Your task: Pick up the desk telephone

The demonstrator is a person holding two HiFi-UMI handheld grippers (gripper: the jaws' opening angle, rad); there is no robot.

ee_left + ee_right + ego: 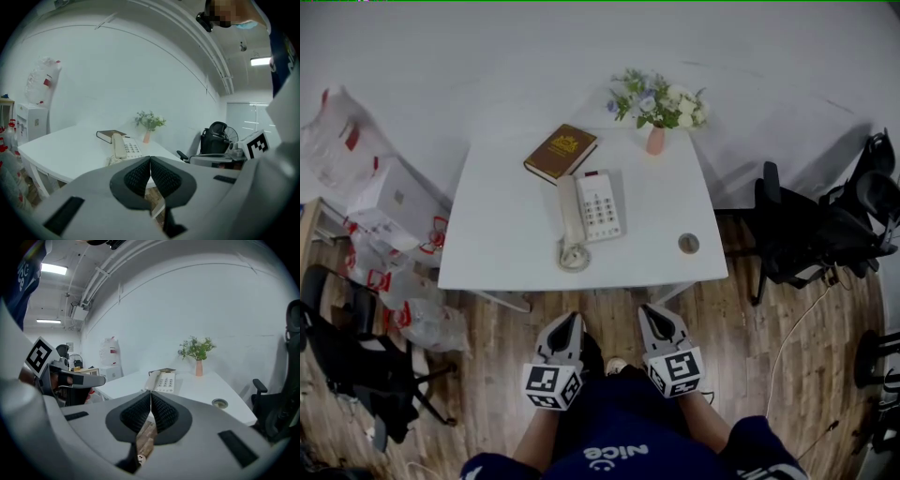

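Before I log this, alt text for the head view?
A desk telephone lies on a white table, with a brown book and a vase of flowers beyond it. The left gripper and right gripper, both shut and empty, hang short of the table's near edge.

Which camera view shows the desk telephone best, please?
The head view: it looks down on the whole desk telephone, unobstructed. Both gripper views show it smaller and foreshortened from a low angle, just beyond their shut jaws.
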